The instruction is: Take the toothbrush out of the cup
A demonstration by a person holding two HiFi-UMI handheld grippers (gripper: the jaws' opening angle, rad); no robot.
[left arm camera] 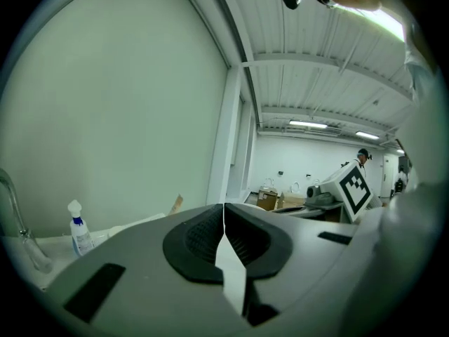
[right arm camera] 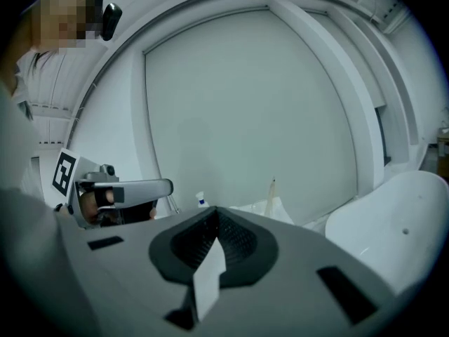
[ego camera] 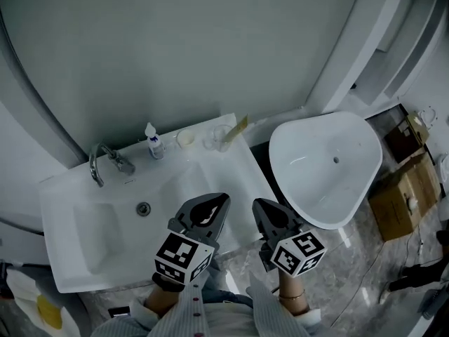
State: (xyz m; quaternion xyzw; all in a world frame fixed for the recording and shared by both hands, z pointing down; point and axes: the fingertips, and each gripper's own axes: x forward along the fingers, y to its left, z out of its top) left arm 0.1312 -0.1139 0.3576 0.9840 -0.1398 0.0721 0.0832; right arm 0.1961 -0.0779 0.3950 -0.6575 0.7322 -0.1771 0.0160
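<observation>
- The step in hand is the approach — nothing is grasped yet.
- The left gripper [ego camera: 219,203] is clenched, with its jaws together and nothing between them.
- The right gripper [ego camera: 259,206] is also clenched and empty. It is held just beside the left one, over the near right edge of the washbasin [ego camera: 70,209].
- The toothbrush [ego camera: 236,129] stands tilted in a clear cup [ego camera: 216,140] on the far ledge of the washbasin, at its right end. It is well apart from both grippers.
- A spray bottle [ego camera: 153,142] and a faucet [ego camera: 105,161] are further left on that ledge.
- I judge that the next move calls for one gripper to open, go forward to the far right corner and close on the free upper part of the toothbrush — the other may need to steady the light cup.
</observation>
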